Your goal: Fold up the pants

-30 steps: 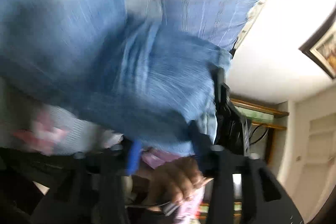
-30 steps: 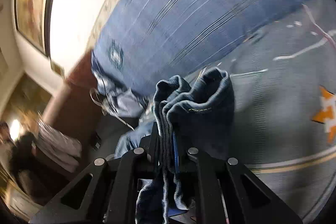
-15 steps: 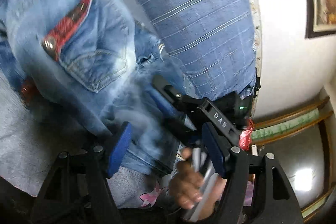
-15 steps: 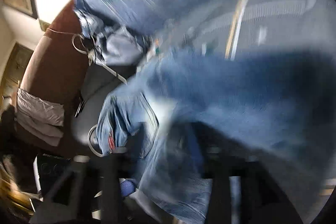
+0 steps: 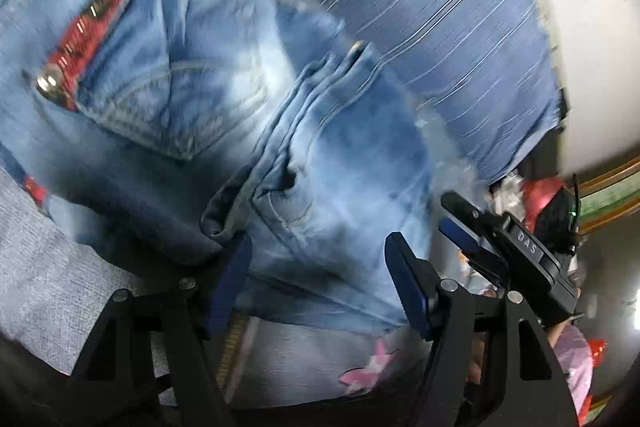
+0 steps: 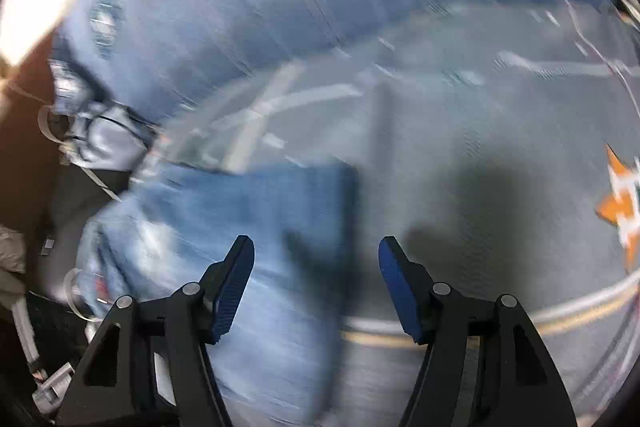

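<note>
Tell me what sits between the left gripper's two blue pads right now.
In the left wrist view, the jeans lie between the left gripper's open pads, unclamped.

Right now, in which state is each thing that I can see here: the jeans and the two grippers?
Faded blue denim jeans: folded over, lying on the grey patterned bed cover, released by both grippers.
Left black gripper with blue pads: open, jeans beneath its pads, nothing pinched.
Right black gripper with blue pads: jaws opening, above the edge of the jeans, nothing held.
</note>
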### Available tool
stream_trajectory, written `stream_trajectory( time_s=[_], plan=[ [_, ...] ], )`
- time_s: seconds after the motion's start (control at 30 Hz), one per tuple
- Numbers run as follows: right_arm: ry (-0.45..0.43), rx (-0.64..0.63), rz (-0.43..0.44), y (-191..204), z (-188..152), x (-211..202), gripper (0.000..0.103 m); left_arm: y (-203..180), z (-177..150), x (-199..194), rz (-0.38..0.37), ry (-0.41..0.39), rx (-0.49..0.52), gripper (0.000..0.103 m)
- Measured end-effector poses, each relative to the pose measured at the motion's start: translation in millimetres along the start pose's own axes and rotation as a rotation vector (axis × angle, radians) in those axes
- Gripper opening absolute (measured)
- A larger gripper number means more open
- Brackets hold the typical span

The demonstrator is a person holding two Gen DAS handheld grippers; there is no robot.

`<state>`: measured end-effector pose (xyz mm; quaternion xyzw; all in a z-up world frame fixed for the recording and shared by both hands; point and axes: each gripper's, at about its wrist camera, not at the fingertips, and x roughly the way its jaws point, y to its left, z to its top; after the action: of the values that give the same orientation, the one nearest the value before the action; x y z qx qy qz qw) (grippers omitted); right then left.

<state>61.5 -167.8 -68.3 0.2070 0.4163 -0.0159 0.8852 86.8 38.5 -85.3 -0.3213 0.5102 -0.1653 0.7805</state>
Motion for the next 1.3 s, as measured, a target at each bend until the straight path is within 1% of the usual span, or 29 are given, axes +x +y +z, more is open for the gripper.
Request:
stream_trajectory(
  time_s=[0.03,0.07,0.1,0.13,0.17,0.2,0.23,0.3,0.37,0.53,0.57,0.6,0.63,0.67,0.7,0.77,0.8,0.87,0.93,0.97,1.0,1.03,1.1,1.2,1.23,1.27,1.3],
  plan=[
    [0.052,0.035,-0.016,-12,-3,10,0.065,-1,-1,1,0.013,-0.003,0.003,0.07],
    [0.085,0.072,-0.001,-22,-5,17,0.059,-3,-2,1,0.027,-0.011,0.01,0.07],
    [0.082,0.089,0.016,-29,-7,17,0.058,-6,-2,1,0.044,-0.011,0.02,0.07],
    [0.068,0.093,0.039,-30,-7,14,0.053,-8,-4,2,0.066,-0.01,0.033,0.07],
    [0.076,0.085,0.08,-31,-7,13,0.034,-11,-5,3,0.086,-0.012,0.047,0.07],
    [0.089,0.094,0.132,-30,-9,15,0.019,-14,-7,4,0.102,-0.019,0.059,0.07],
    [0.097,0.116,0.162,-30,-12,17,0.02,-18,-7,4,0.115,-0.025,0.068,0.07],
    [0.117,0.114,0.142,-31,-14,21,0.024,-21,-10,6,0.136,-0.031,0.088,0.07],
    [0.135,0.148,0.186,-37,-15,24,0.024,-20,-12,6,0.143,-0.034,0.092,0.07],
    [0.168,0.135,0.239,-36,-17,23,0.024,-14,-11,5,0.122,-0.059,0.017,0.069],
    [0.174,0.128,0.242,-33,-17,22,0.025,-14,-12,5,0.124,-0.063,0.005,0.069],
    [0.196,0.108,0.24,-33,-19,25,0.032,-15,-12,6,0.135,-0.067,0.0,0.069],
    [0.214,0.099,0.246,-33,-21,29,0.033,-18,-13,7,0.149,-0.072,0.002,0.069],
    [0.204,0.092,0.241,-29,-22,30,0.033,-21,-14,7,0.166,-0.078,0.006,0.069],
    [0.19,0.08,0.227,-26,-24,28,0.026,-25,-15,9,0.187,-0.085,0.015,0.069],
    [0.156,0.026,0.156,-15,-26,23,0.01,-29,-19,9,0.211,-0.108,0.026,0.069],
    [0.137,0.024,0.168,-12,-25,18,0.007,-31,-20,8,0.215,-0.117,0.027,0.069],
    [0.084,0.012,0.217,-12,-22,1,0.005,-36,-22,7,0.229,-0.124,0.046,0.069],
    [0.044,0.021,0.274,-15,-17,-17,0.005,-51,-22,8,0.291,-0.136,0.104,0.068],
    [0.032,0.017,0.285,-17,-15,-25,0.004,-63,-23,8,0.315,-0.147,0.142,0.068],
    [0.014,0.014,0.293,-19,-12,-33,0.004,-73,-24,8,0.322,-0.151,0.169,0.068],
    [-0.016,0.019,0.285,-25,-10,-43,0.004,-84,-24,9,0.319,-0.15,0.193,0.068],
    [-0.091,0.034,0.211,-37,-4,-58,0.005,-107,-23,17,0.285,-0.13,0.24,0.068],
    [-0.204,0.093,0.082,-75,6,-83,0.005,-133,-22,41,0.267,-0.09,0.306,0.068],
    [-0.212,0.094,0.04,-83,8,-84,0.006,-139,-23,49,0.259,-0.07,0.332,0.068],
    [-0.196,0.093,-0.015,-92,10,-81,0.006,-141,-24,61,0.252,-0.048,0.358,0.068],
    [-0.174,0.097,-0.037,-98,11,-76,0.007,-140,-25,66,0.252,-0.037,0.364,0.068]
  ],
)
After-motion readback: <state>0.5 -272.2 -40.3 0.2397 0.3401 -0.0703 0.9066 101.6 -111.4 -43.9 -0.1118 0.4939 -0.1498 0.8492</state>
